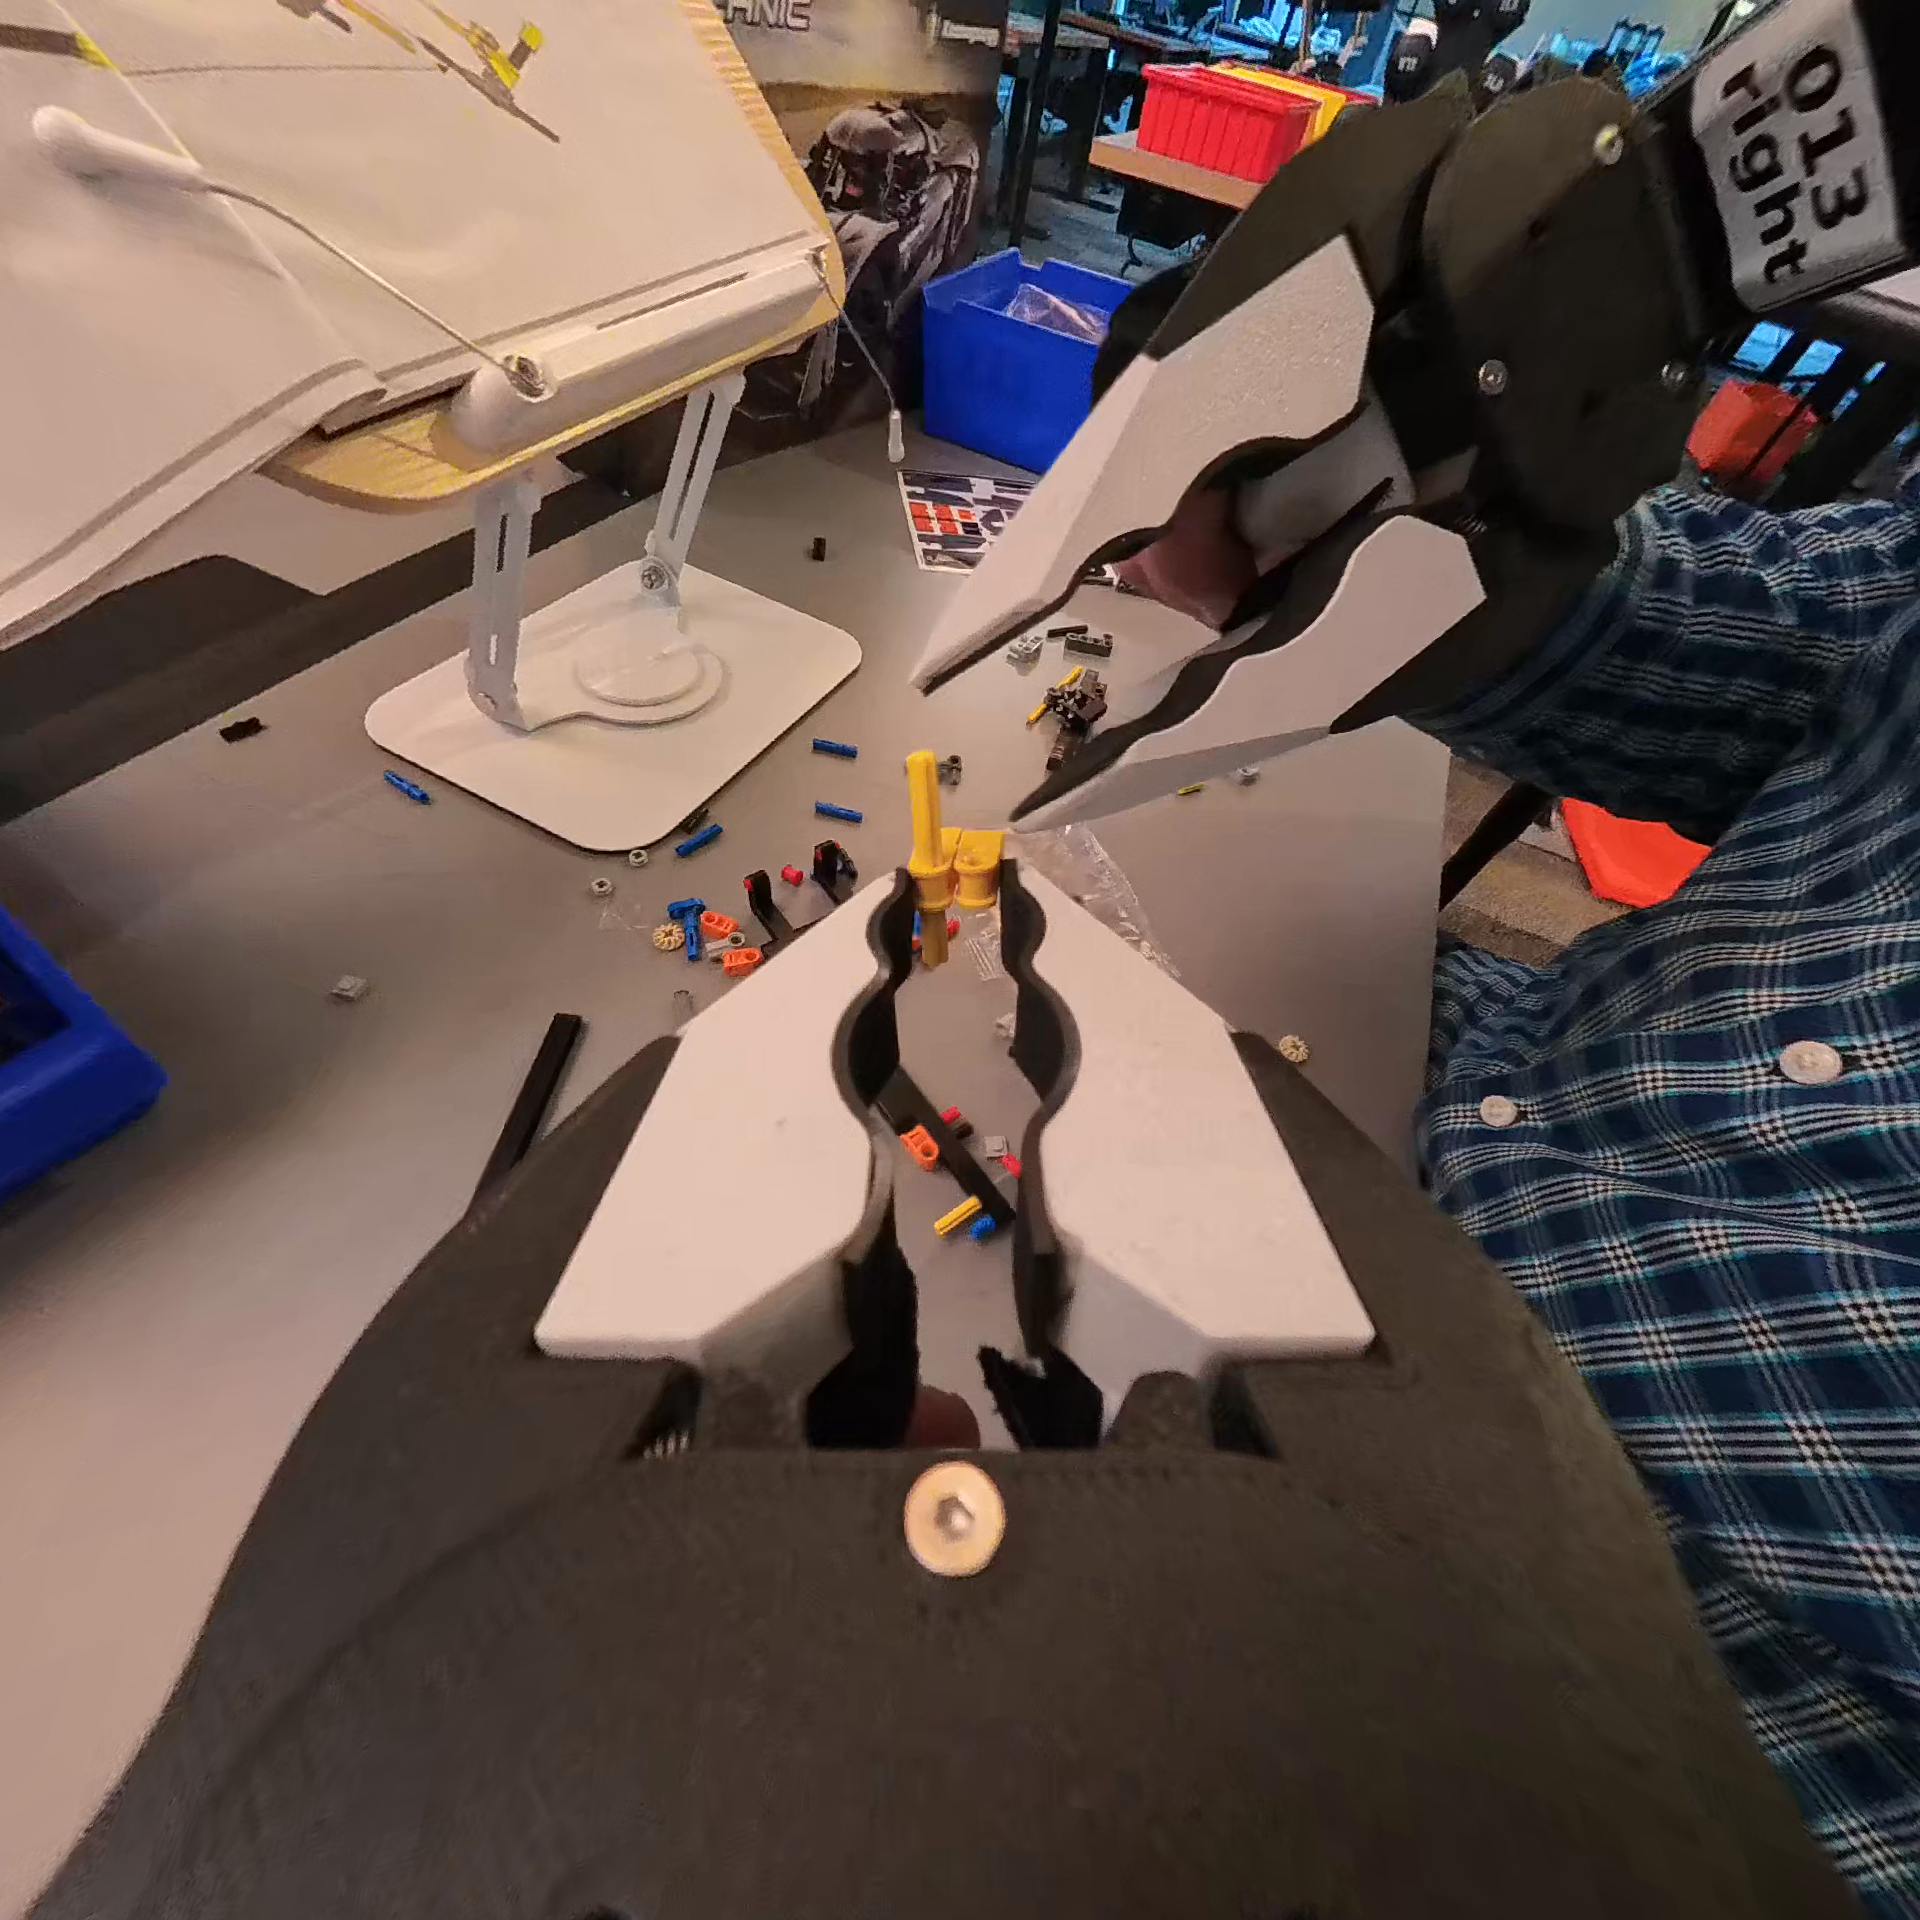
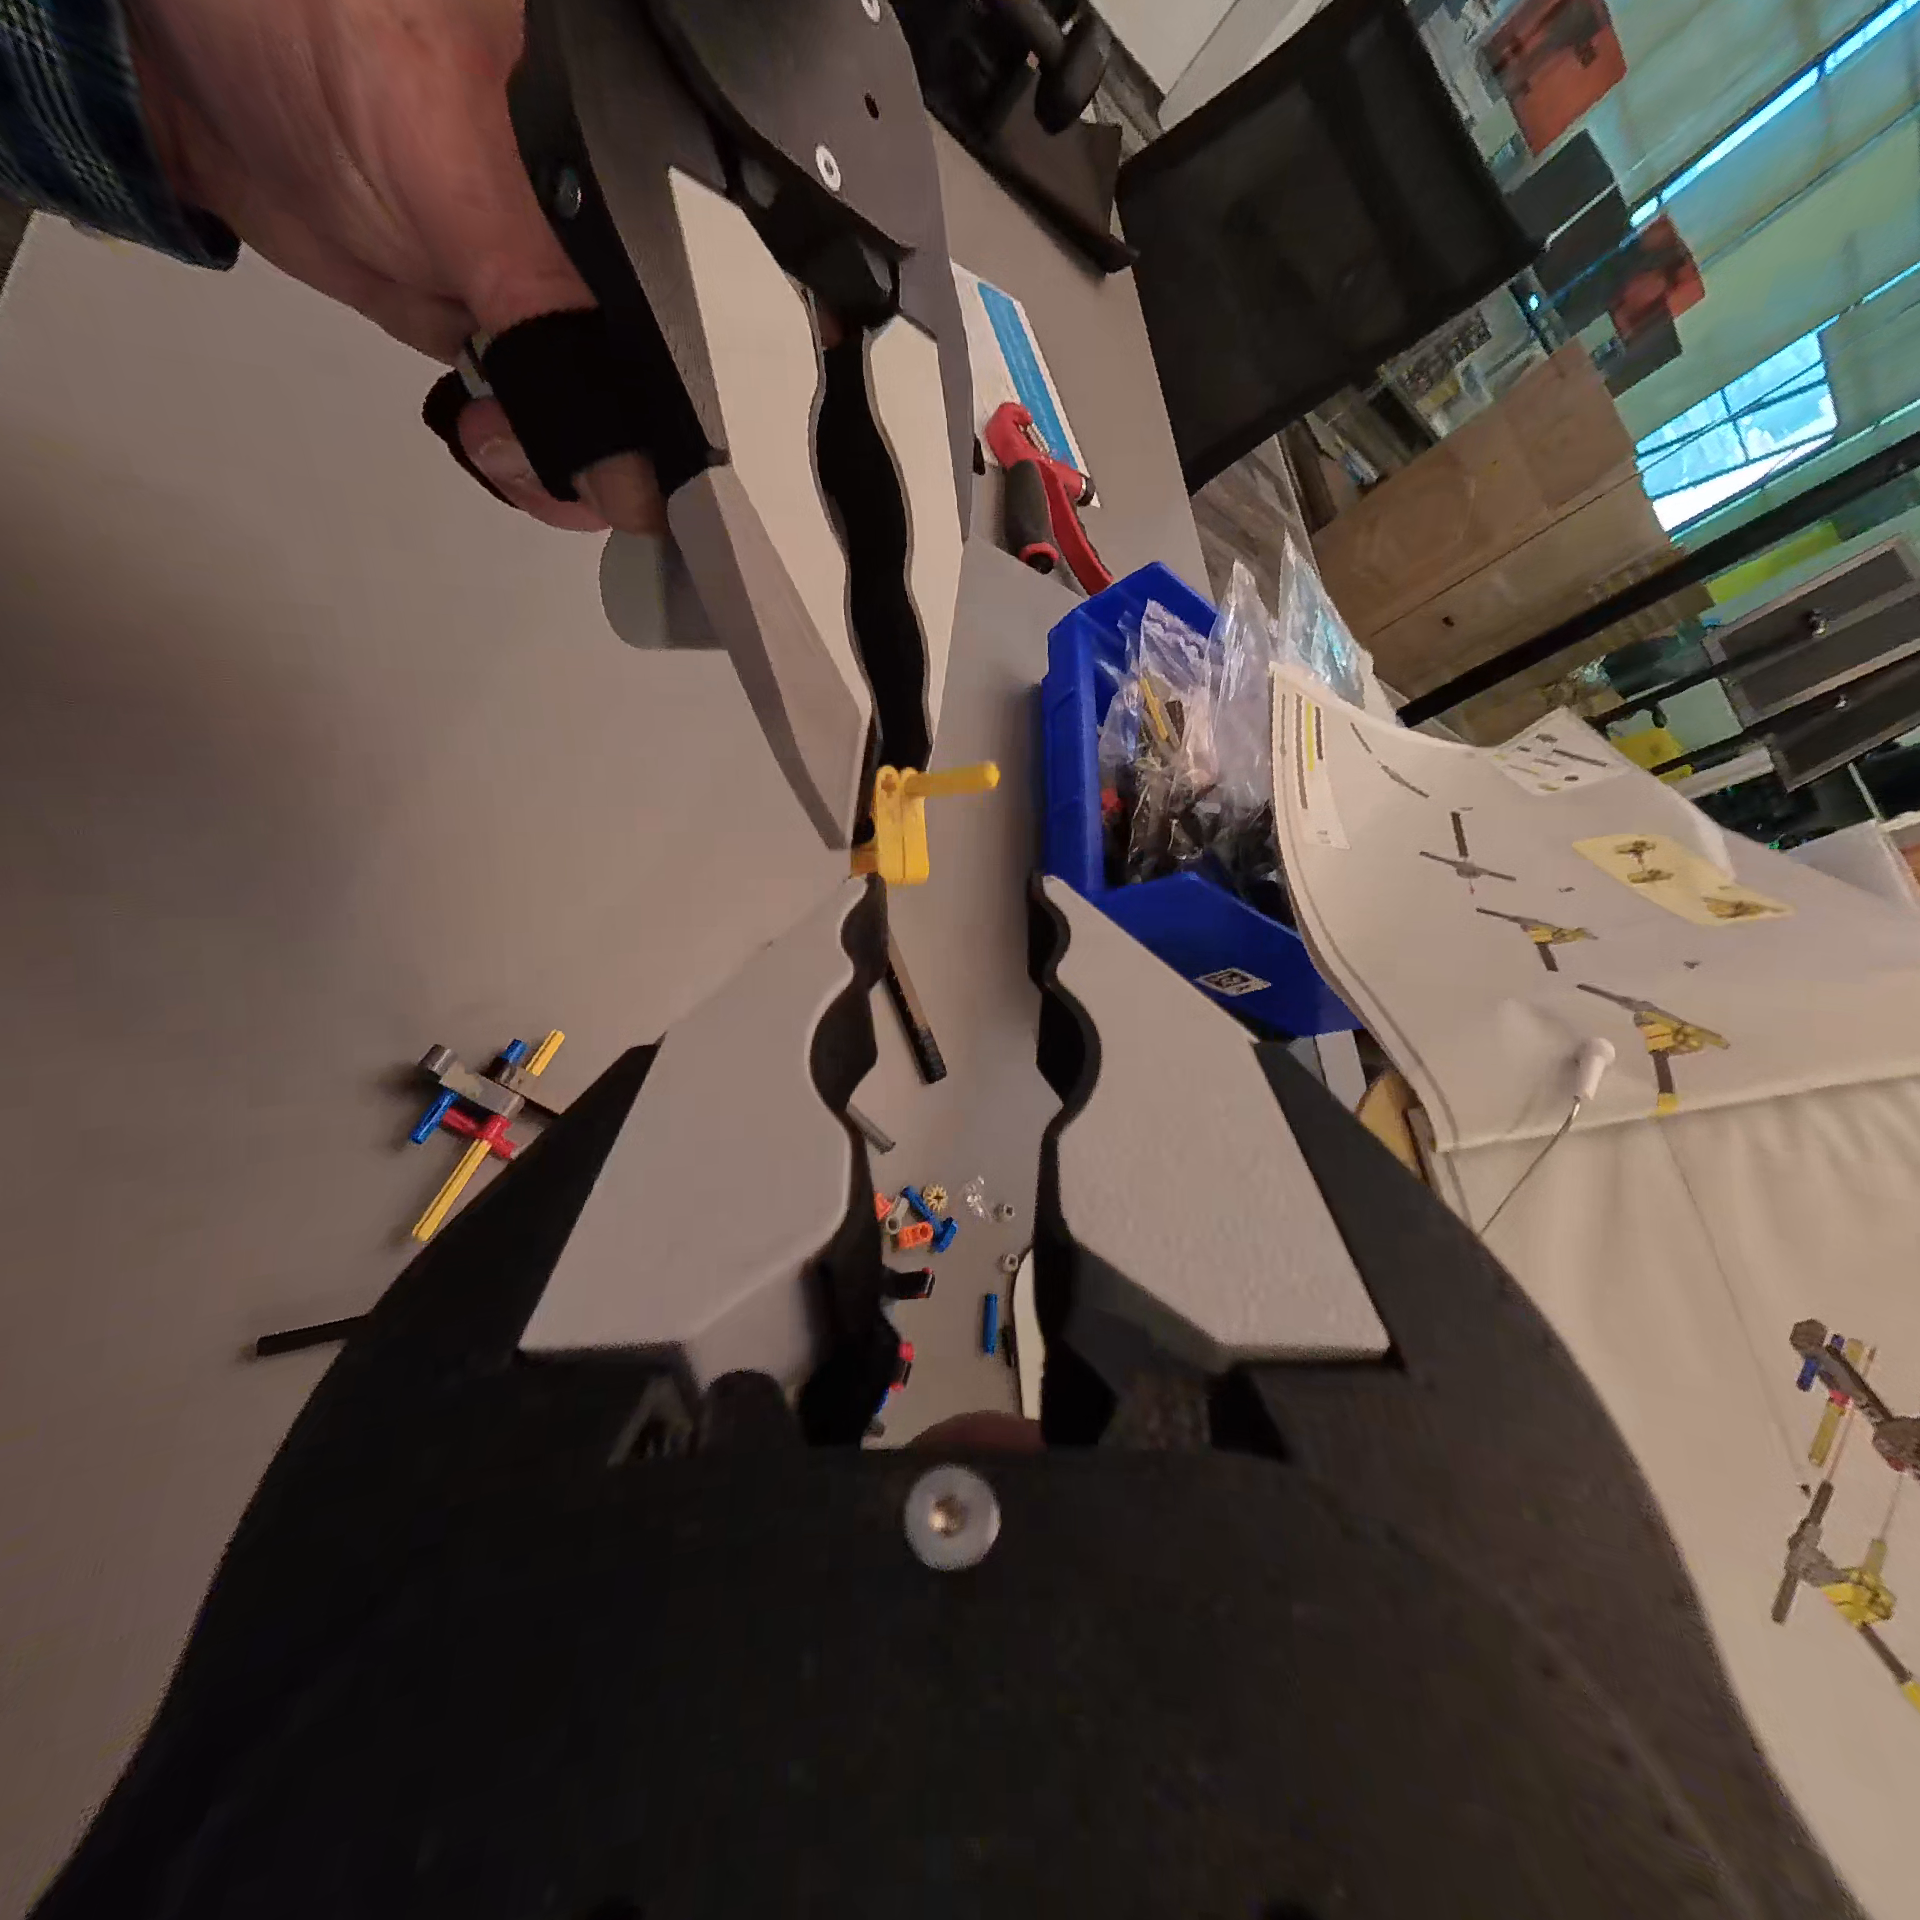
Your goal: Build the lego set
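Observation:
My left gripper is shut on a yellow connector with a yellow axle pushed through it, held above the grey table. My right gripper comes in from the upper right, open and empty, with its lower fingertip right at the connector. In the right wrist view, my right gripper is open, its left fingertip against the yellow connector, which the left gripper holds from above. The axle points right.
Loose small pieces and a small black assembly lie on the table. An open instruction book rests on a white stand. A blue bin of bags, red pliers and a small cross-shaped assembly are nearby. Left and right tips are no more than a few centimetres apart. The small cross-shaped assembly is about equally far from each gripper, around 15 cm.

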